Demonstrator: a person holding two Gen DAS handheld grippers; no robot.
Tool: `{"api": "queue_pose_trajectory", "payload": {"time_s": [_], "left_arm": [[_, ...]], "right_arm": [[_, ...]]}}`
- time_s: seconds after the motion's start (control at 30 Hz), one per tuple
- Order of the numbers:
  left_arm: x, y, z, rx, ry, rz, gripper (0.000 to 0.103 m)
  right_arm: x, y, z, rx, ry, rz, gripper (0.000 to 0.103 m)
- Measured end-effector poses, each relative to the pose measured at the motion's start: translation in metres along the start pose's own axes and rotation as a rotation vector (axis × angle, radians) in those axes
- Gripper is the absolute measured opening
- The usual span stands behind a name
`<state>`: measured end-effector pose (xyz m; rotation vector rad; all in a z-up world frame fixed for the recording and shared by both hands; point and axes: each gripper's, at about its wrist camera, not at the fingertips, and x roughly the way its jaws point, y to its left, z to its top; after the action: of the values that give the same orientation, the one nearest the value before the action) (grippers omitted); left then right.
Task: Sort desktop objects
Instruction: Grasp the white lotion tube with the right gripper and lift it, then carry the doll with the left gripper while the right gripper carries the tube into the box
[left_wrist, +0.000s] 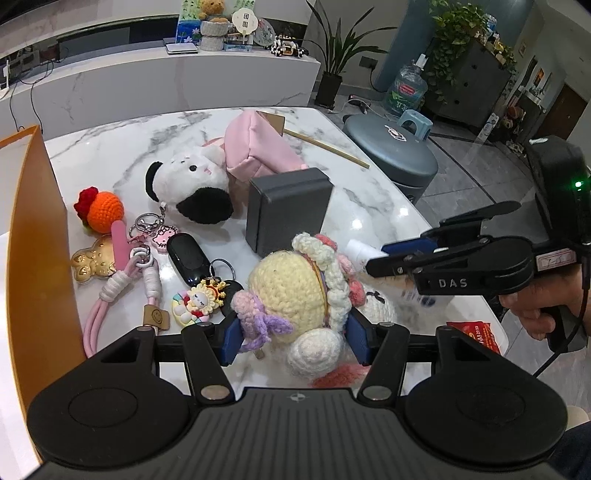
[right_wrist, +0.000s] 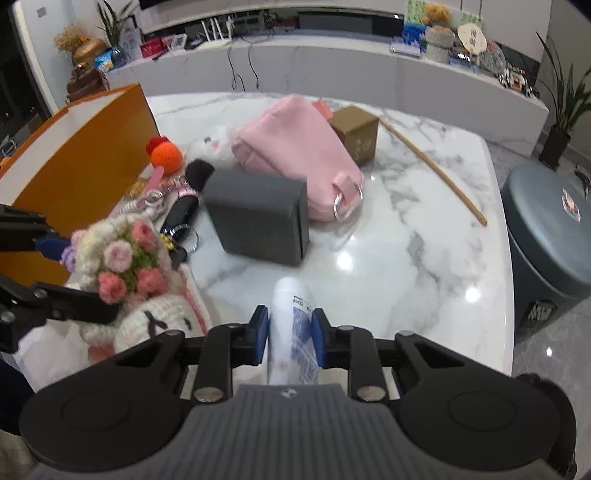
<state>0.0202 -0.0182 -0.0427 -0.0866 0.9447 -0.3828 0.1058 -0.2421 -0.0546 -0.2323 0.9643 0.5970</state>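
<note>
My left gripper (left_wrist: 293, 338) is shut on a crocheted doll (left_wrist: 295, 291) with a yellow head and flower crown, at the table's near edge; the doll also shows in the right wrist view (right_wrist: 129, 266). My right gripper (right_wrist: 290, 334) is shut on a white bottle with blue print (right_wrist: 291, 328), held just above the marble table (right_wrist: 406, 240). In the left wrist view the right gripper (left_wrist: 380, 258) comes in from the right, close beside the doll. A grey box (left_wrist: 286, 208) stands behind both.
An orange box wall (left_wrist: 37, 251) stands at the left. Keychains (left_wrist: 147, 266), a black key fob (left_wrist: 186, 258), an orange crochet ball (left_wrist: 103, 210), a panda plush (left_wrist: 192, 188), a pink pouch (right_wrist: 299, 155), a cardboard box (right_wrist: 356, 133) and a wooden stick (right_wrist: 436, 170) lie on the table. A grey bin (right_wrist: 546, 236) stands to the right.
</note>
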Motion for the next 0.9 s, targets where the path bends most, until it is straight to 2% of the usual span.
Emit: {"api": "queue_pose_trajectory", "payload": {"time_s": [0.1,0.43,0.57,0.63,0.73,0.9], "left_arm": [[-0.004,0.001,0.0,0.001,-0.006,0.0,0.066],[-0.007,0.0,-0.004,0.008,-0.005,0.0,0.066],[-0.01,0.0,-0.005,0.01,-0.008,-0.002,0.066],[-0.011,0.0,-0.004,0.008,-0.011,-0.002,0.066],[-0.016,0.001,-0.002,0.001,-0.026,-0.003,0.066],[-0.034,0.004,0.002,-0.01,-0.071,-0.016,0.066]], "right_arm": [[0.001,0.003,-0.002,-0.013,0.036,-0.015,0.026],[0.01,0.015,0.003,-0.026,0.032,-0.111,0.028],[0.019,0.02,0.003,-0.047,0.073,-0.178,0.03],[0.025,0.02,0.002,-0.043,0.094,-0.196,0.027],[0.024,0.015,0.003,-0.012,0.099,-0.182,0.025],[0.004,0.02,0.01,0.005,0.046,-0.161,0.025]]}}
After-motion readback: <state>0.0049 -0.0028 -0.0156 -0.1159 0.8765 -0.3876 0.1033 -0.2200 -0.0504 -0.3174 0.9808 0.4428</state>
